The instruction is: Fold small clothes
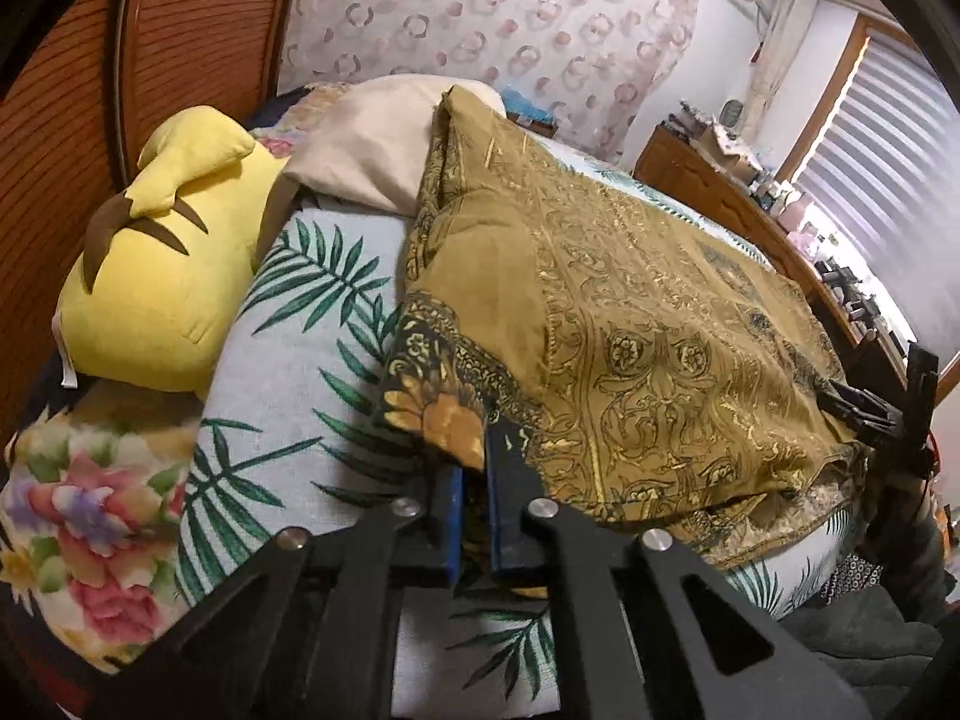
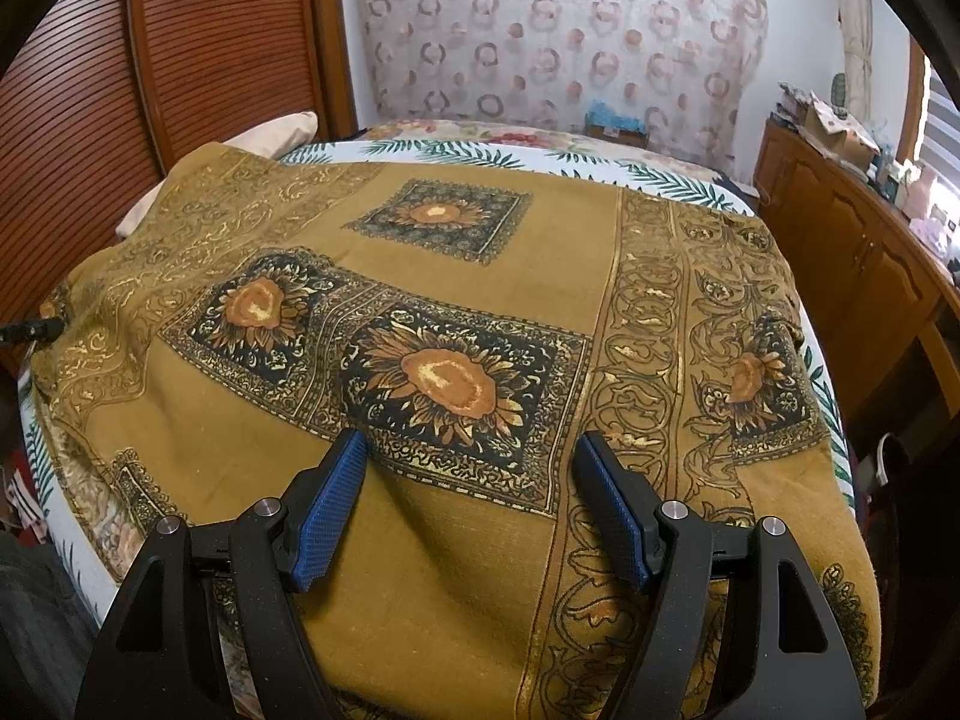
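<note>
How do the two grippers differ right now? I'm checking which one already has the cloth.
The left gripper is shut on a corner of the mustard patterned cloth; the right gripper is open, its pads wide apart, pinching nothing. The left gripper sits at the cloth's edge, over the palm-leaf bedsheet; the right gripper is over the cloth's middle, near a sunflower panel. Both have blue pads and point down toward the same cloth.

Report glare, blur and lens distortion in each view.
Left wrist view: window blinds blown out at right, floral blanket soft, edges bowed, corners black. Right wrist view: evenly lit, sunflower cloth sharp, louvered door curved by the fisheye.
</note>
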